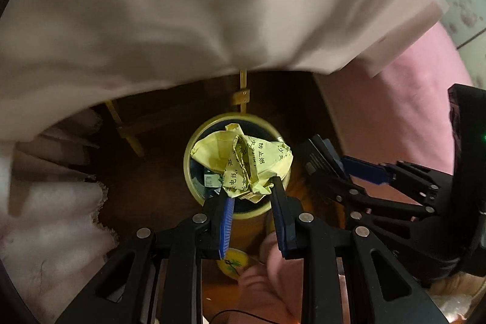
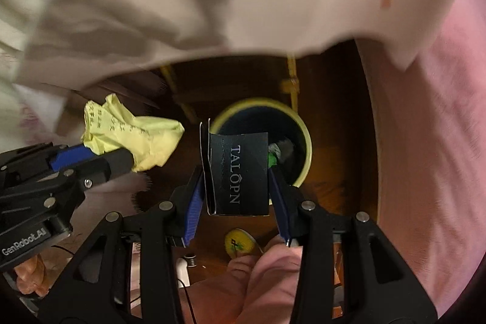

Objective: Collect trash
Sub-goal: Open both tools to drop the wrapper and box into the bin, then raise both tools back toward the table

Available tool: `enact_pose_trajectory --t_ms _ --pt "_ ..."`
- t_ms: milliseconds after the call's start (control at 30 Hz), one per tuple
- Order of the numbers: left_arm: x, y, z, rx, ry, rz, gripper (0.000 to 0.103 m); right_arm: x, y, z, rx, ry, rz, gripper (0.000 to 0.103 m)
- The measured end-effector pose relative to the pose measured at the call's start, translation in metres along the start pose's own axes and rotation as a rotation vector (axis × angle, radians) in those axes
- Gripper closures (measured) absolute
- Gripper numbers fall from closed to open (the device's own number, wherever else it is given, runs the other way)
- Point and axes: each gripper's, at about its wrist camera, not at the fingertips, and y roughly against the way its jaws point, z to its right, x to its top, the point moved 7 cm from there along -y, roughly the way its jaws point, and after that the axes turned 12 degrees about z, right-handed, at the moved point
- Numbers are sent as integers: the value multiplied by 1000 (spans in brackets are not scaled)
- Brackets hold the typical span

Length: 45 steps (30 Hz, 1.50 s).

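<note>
Crumpled yellow paper is being gripped by the left tool, a black box by the right tool. Both are being held over the bin. Either could be dropped outside its rim.

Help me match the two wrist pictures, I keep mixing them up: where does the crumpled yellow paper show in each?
Left wrist: the crumpled yellow paper is at centre, pinched at the left gripper, over the bin.
Right wrist: it sits at left, middle height.
Shared landmark: the yellow-rimmed bin.
</note>
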Motion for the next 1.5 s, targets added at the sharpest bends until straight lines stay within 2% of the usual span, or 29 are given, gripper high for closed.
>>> enact_pose_trajectory --t_ms 200,300,400,467,533,633,700,767,900,1100,1333,1500 --pt "-21 -80 -12 13 -17 -34 80 -30 -70 36 -29 -42 -27 64" --pt "-33 -110 -18 23 -28 -52 76 -36 -99 47 -36 -54 -42 64" --pt "-36 -132 -21 32 -19 -62 63 -40 -122 56 -34 -53 -41 64" --pt "-36 -140 -25 36 4 -61 40 -40 -132 57 -30 -49 -40 63" --pt "-28 -152 -26 53 20 -59 26 -40 -138 57 -23 -48 -43 62" --pt "-29 -148 -39 82 49 -38 25 -39 -150 57 -7 -54 -52 61" --pt "-23 -141 -48 97 66 -23 25 -38 -158 55 -5 -47 -55 56" --pt "-19 -131 -55 119 86 -4 25 -34 -158 52 -3 -41 -52 45" --pt "-9 -107 -65 143 121 21 25 -25 -155 43 2 -28 -43 44" --pt "16 -50 -62 182 160 72 25 -9 -123 31 3 -8 -34 41" --pt "63 46 -41 202 159 138 25 22 -42 6 20 41 -3 38" --pt "100 113 -23 190 137 166 25 47 27 -13 51 67 28 38"
